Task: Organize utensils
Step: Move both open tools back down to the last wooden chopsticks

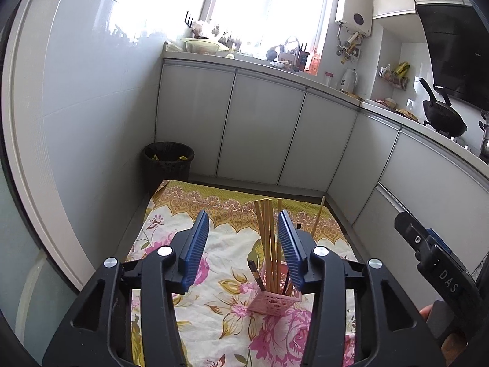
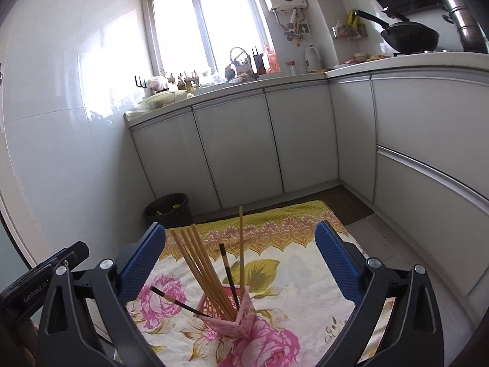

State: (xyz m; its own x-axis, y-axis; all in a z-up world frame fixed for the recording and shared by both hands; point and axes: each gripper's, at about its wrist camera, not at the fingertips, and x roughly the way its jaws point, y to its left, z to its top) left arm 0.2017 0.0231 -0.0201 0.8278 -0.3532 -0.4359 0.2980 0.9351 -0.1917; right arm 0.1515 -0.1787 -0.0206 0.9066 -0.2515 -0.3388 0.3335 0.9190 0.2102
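On floral cloth (image 2: 305, 278) spread over kitchen floor, near its middle: pink lattice holder (image 2: 230, 315), upright, square-mouthed. Inside it a bundle of bamboo chopsticks (image 2: 198, 263) leaning toward cloth's left edge as seen from right wrist view; one more bamboo stick (image 2: 240, 244) standing near vertical. Two dark chopsticks also in the holder: one (image 2: 227, 270) steep, one (image 2: 172, 299) lying low over the left rim.

Left gripper (image 1: 243, 241): blue fingers (image 1: 195, 241) apart, about half spread, nothing between the pads; the bamboo bundle shows through the gap but sits beyond the tips, no contact seen. Right gripper (image 2: 240, 263): fingers (image 2: 334, 263) spread wide to either side of the holder, clear of sticks and holder, nothing gripped. Part of each gripper visible at the edge of the other's view.

Beyond cloth's far left corner: black waste bin (image 2: 168, 209) against white tiled wall. Past cloth's far edge, white cabinets (image 2: 241, 140); black wok (image 2: 411, 38) on the counter, right.
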